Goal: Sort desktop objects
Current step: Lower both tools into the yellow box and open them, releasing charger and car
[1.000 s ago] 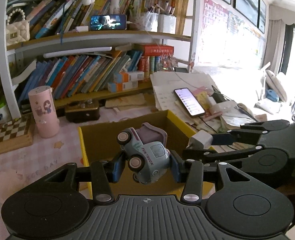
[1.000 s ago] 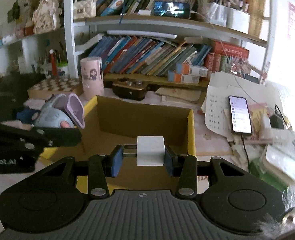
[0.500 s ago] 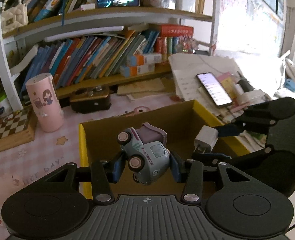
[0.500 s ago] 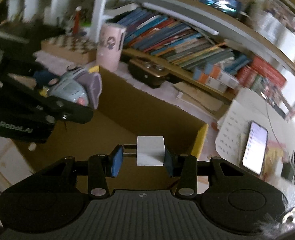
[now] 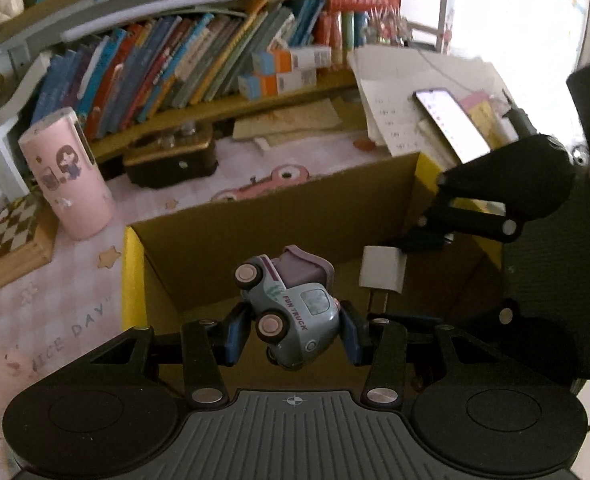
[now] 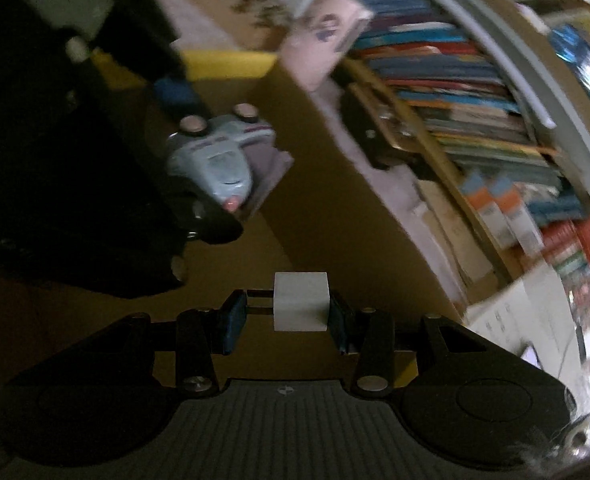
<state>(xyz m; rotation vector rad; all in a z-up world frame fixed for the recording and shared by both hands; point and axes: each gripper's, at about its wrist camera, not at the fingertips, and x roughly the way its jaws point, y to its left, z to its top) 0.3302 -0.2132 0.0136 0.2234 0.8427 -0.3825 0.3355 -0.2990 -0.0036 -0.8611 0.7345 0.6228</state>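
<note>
Behind the box [image 5: 279, 216], bookshelves [image 5: 199, 68] and a cluttered desk are seen. Since a second ago, both grippers have been tipped down into the box's opening. The truck [image 5: 291, 308] is clamped in the left gripper [image 5: 293, 332] and the charger [image 6: 301, 301] in the right gripper [image 6: 287, 320], both held above the box floor. Release into the box is judged to be next.
</note>
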